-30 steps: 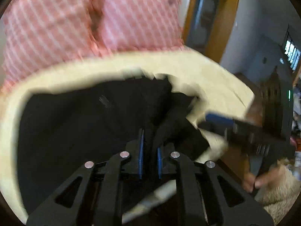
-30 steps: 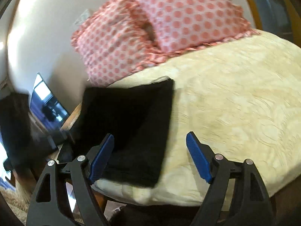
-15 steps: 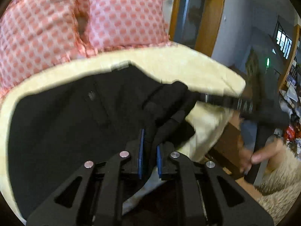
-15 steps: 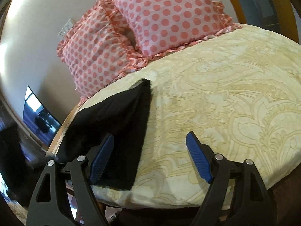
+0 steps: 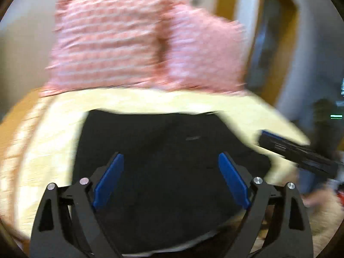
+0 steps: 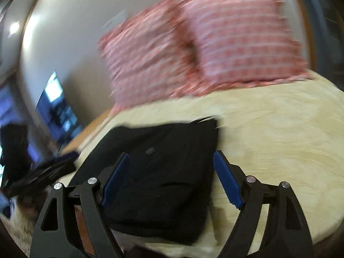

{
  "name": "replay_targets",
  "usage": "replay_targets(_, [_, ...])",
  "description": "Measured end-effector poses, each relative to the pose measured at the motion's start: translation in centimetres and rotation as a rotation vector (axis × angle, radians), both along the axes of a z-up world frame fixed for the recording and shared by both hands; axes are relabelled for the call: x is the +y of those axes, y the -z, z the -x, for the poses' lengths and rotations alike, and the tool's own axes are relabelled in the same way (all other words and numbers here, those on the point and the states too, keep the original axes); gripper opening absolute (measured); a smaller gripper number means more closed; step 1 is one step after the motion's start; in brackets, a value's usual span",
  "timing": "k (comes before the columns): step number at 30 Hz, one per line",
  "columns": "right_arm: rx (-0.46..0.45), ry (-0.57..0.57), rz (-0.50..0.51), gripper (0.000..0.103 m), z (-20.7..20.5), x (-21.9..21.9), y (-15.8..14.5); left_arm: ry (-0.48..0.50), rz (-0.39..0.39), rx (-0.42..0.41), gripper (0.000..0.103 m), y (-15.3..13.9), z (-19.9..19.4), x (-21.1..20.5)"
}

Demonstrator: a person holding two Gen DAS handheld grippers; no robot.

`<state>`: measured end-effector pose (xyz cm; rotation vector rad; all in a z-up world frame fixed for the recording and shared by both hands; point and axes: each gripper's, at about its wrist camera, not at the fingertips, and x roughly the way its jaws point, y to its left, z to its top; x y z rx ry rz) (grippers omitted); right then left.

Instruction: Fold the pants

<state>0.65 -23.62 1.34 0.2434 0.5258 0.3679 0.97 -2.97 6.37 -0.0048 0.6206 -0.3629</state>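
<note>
The black pants (image 5: 169, 161) lie folded into a flat rectangle at the near edge of the cream bedspread (image 5: 53, 142). My left gripper (image 5: 171, 179) is open and empty just above them. In the right wrist view the folded pants (image 6: 163, 167) lie straight ahead, and my right gripper (image 6: 171, 180) is open and empty over their near part. The right gripper also shows in the left wrist view (image 5: 298, 152) at the right, beside the pants. The left gripper shows blurred at the left of the right wrist view (image 6: 43, 172). Both views are motion blurred.
Two pink dotted pillows (image 5: 137, 43) lean at the head of the bed; they also show in the right wrist view (image 6: 204, 47). A wooden door frame (image 5: 279, 43) stands at the right. A screen (image 6: 56, 107) glows at the left. The bedspread (image 6: 279, 139) stretches right of the pants.
My left gripper has let go of the pants fabric and opened wide. The lifted fold now lies flat. Both grippers have swung to face the folded pants.
</note>
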Motion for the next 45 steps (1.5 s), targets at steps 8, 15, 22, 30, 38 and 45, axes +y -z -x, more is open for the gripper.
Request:
replay_targets(8, [0.148, -0.072, 0.064, 0.082, -1.3, 1.8, 3.4, -0.140, -0.019, 0.187, 0.093, 5.0, -1.4, 3.0])
replay_targets(15, [0.175, 0.008, -0.105, 0.081, -3.9, -3.3, -0.2, -0.105, -0.071, 0.127, 0.096, 5.3, -0.3, 2.7])
replay_targets(22, [0.352, 0.072, -0.094, 0.076, -10.6, -5.7, 1.4, -0.089, -0.069, 0.117, 0.098, 5.4, -0.6, 2.7])
replay_targets(30, [0.417, 0.027, -0.127, 0.062, -12.4, -6.1, 3.3, -0.079, -0.061, 0.111, 0.099, 5.5, -0.4, 2.7])
replay_targets(38, [0.319, -0.027, -0.123, 0.026, -11.7, -5.9, 2.8, -0.077, -0.070, 0.103, 0.101, 5.5, -0.5, 2.5])
replay_targets(45, [0.378, -0.001, -0.177, 0.053, -12.5, -7.0, 3.8, -0.105, 0.136, 0.126, 0.095, 2.2, -2.2, 6.9])
